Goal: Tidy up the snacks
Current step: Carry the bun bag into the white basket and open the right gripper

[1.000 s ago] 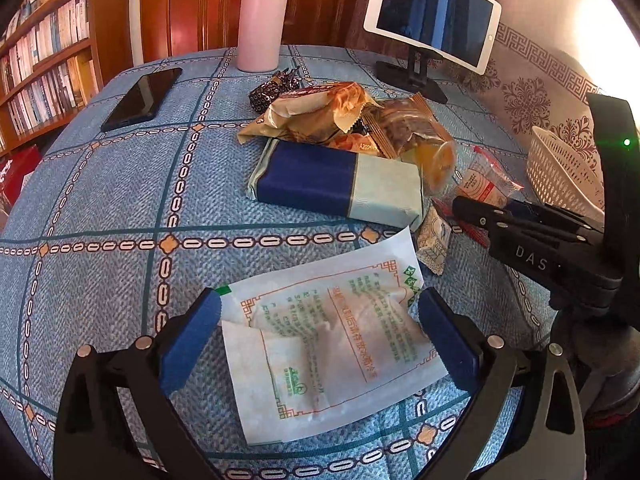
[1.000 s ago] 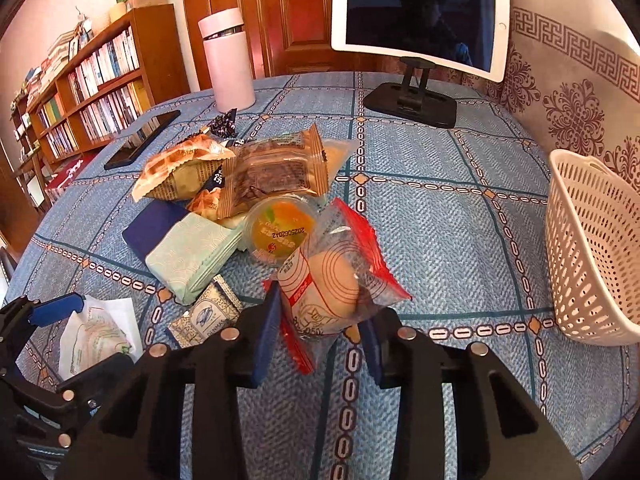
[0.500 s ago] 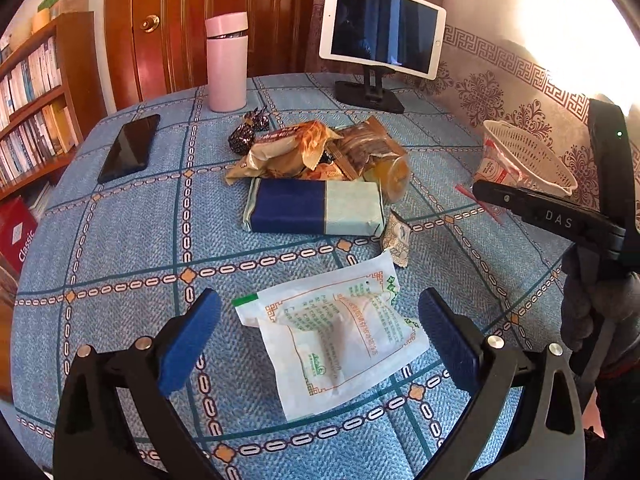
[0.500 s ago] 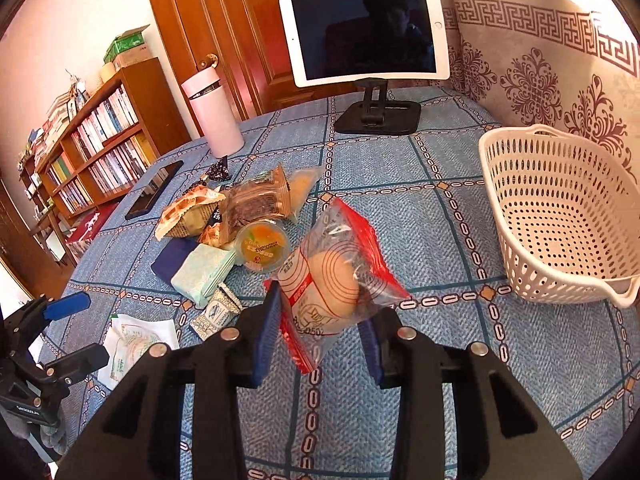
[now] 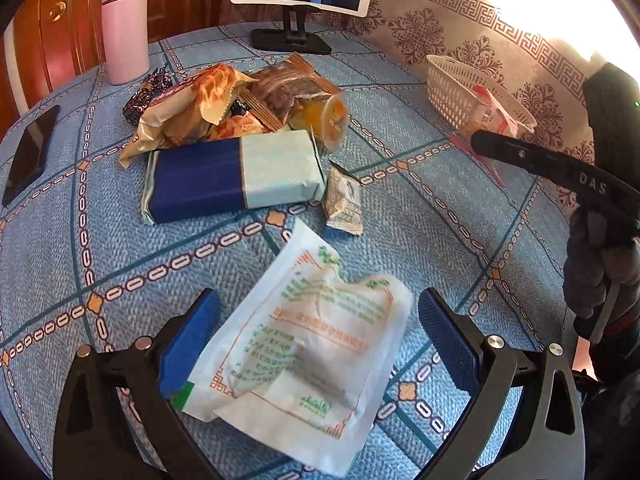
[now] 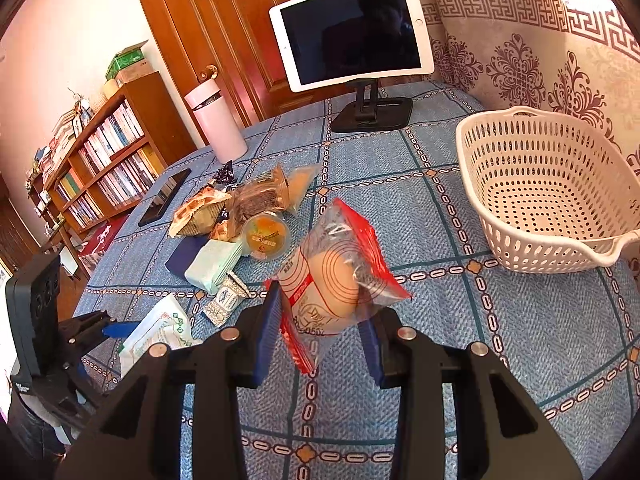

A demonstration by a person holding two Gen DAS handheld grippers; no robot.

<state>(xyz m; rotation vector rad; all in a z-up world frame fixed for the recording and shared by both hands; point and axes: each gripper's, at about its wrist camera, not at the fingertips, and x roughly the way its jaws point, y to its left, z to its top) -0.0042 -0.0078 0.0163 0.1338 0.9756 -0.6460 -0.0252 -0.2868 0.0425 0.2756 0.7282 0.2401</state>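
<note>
Lying on the blue patterned tablecloth of the table (image 5: 60,240), a flat white paper packet with green and orange print (image 5: 304,344) sits between the wide-spread blue pads of the left tongs (image 5: 316,336); the left pad is just beside its edge, the right pad stands apart, and nothing is gripped. Beyond it rests a navy and pale-green wrapped block (image 5: 236,172), a small cream sachet (image 5: 344,200) just beside its right end, and behind them a heap of orange and brown snack wrappers (image 5: 224,100) with a clear cup of orange jelly (image 5: 332,120) lying on its side. A pink cylindrical flask (image 5: 124,24) and a dark phone (image 5: 30,152) stand further left; a white tablet on a black stand (image 6: 352,32) is at the back. The right tongs (image 6: 324,332) are closed on a clear bag with red edges holding a pale round bun (image 6: 340,276), held clear above the cloth. To the right stands a white perforated plastic basket (image 6: 472,168), well apart from the bag.
</note>
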